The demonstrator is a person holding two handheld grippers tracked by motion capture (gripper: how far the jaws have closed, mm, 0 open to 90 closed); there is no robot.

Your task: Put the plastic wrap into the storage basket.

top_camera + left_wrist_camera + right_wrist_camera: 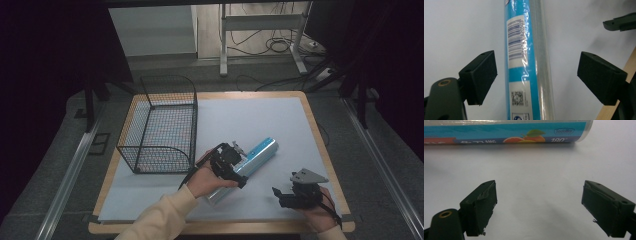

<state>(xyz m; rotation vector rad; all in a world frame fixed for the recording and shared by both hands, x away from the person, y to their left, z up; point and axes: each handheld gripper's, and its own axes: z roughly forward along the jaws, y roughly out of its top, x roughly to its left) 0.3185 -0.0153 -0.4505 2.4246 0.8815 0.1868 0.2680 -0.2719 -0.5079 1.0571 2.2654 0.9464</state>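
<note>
Two grippers are in my hands above a desk point(280, 115) covered with a pale sheet. My left gripper point(536, 75) hovers over a long roll of cling film point(250, 162) lying flat near the middle of the desk, angled toward the far right. Its fingers point(480, 75) stand wide apart on either side of the roll, touching nothing. My right gripper point(295, 192) waits near the front edge, just beside the roll, its fingers point(480, 205) also wide open and empty. A wire basket point(160, 125) stands to the left, well apart from the roll. The roll is round and smooth, so I judge it could roll or slip if my fingers close off-centre.
</note>
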